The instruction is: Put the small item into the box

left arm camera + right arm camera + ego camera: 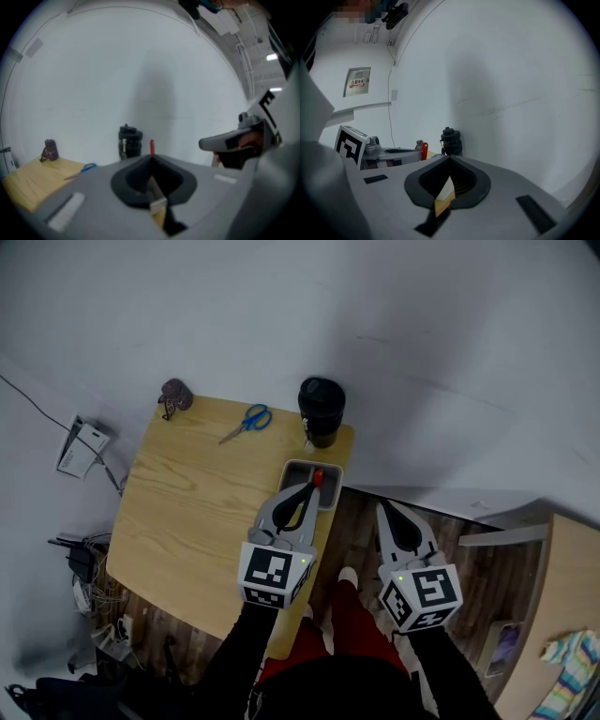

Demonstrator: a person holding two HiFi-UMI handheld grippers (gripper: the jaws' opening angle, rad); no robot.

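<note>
Your left gripper (pixel 312 486) has its 2 jaws pressed together on the small red item (pixel 318 477), which sticks out past the tips. In the left gripper view it rises as a thin red stub just beyond the point where the jaws meet. The grey box (pixel 330 495) lies directly under those tips on the wooden table (pixel 187 512), so the red item is over the box. Whether it touches the box floor cannot be made out. Just ahead of the left gripper, past the box, stands a black tumbler (pixel 322 411). Ahead and to the gripper's left lie blue-handled scissors (pixel 247 422), and farther left, at the table corner, sits a small dark object (pixel 174 396). Your right gripper (pixel 384 509) is beside the left one, off the table's edge and over the floor. Its 2 jaws are closed on each other with nothing between them.
</note>
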